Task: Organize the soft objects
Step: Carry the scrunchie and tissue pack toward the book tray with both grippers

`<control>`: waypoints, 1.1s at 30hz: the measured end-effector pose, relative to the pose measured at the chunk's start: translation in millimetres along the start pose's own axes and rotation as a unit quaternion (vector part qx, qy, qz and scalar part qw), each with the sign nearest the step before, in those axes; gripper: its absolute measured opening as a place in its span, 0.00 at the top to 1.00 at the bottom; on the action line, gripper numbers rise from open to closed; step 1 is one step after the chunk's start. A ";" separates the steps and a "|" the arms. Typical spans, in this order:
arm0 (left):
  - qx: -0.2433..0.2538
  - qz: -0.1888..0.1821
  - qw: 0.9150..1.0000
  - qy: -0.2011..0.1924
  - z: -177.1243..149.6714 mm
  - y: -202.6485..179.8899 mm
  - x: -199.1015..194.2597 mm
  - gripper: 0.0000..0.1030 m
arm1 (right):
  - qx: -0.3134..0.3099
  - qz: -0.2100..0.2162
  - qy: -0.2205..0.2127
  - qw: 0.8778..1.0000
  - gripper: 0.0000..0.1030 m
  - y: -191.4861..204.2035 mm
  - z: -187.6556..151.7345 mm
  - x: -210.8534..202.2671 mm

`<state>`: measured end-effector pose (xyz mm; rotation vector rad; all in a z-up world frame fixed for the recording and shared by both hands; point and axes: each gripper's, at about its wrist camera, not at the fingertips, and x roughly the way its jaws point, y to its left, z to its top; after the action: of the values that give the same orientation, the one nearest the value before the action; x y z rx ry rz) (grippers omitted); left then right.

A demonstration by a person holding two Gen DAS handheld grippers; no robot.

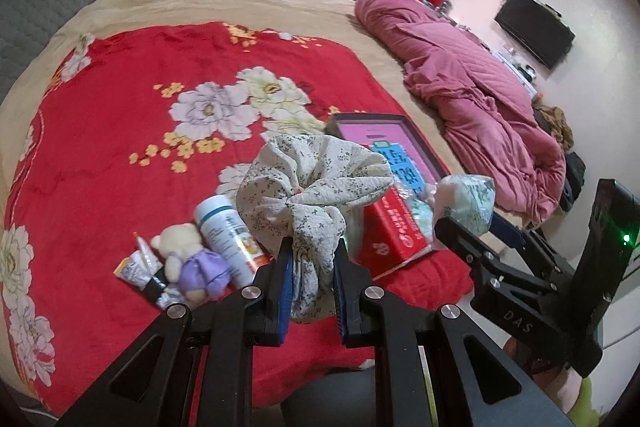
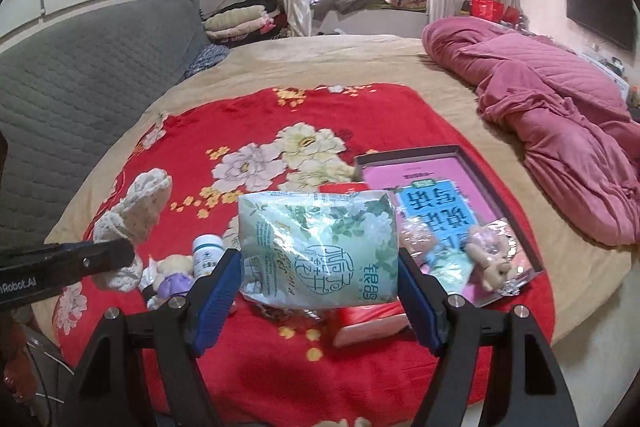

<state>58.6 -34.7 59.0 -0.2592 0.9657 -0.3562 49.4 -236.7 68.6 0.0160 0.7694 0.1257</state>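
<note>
My left gripper (image 1: 310, 269) is shut on a pale floral cloth scrunchie (image 1: 312, 187) and holds it above the red flowered blanket (image 1: 160, 107). The scrunchie also shows at the left of the right wrist view (image 2: 132, 223). My right gripper (image 2: 318, 291) is shut on a green-and-white soft tissue pack (image 2: 318, 247), held above the blanket; the pack shows at the right of the left wrist view (image 1: 466, 203). A small plush bear in a purple dress (image 1: 192, 263) lies on the blanket. A shallow box (image 2: 460, 179) holds a blue packet and a small packaged plush toy (image 2: 488, 259).
A white bottle (image 1: 228, 231) and a small tube (image 1: 138, 265) lie by the bear. A red box (image 1: 394, 231) lies under the tissue pack. A crumpled pink quilt (image 2: 560, 107) fills the bed's right side. A grey headboard (image 2: 80, 67) stands at the left.
</note>
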 end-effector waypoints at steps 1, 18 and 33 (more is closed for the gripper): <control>0.002 -0.001 1.000 0.000 0.0 -4.2 -0.1 0.83 | 0.002 -0.001 -0.002 1.000 0.27 -4.0 0.8 -1.8; 0.073 -0.031 0.997 0.017 12.7 -102.8 31.9 0.83 | 0.043 -0.072 -0.044 0.996 0.27 -90.3 9.9 -36.5; 0.122 -0.058 0.989 0.066 13.1 -168.8 95.2 0.83 | 0.110 -0.144 -0.045 0.982 0.27 -186.3 -6.1 -48.7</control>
<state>88.7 -226.6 56.9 -0.0682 1.0282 -0.5995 30.6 -427.6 86.7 0.1200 0.6845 -0.2343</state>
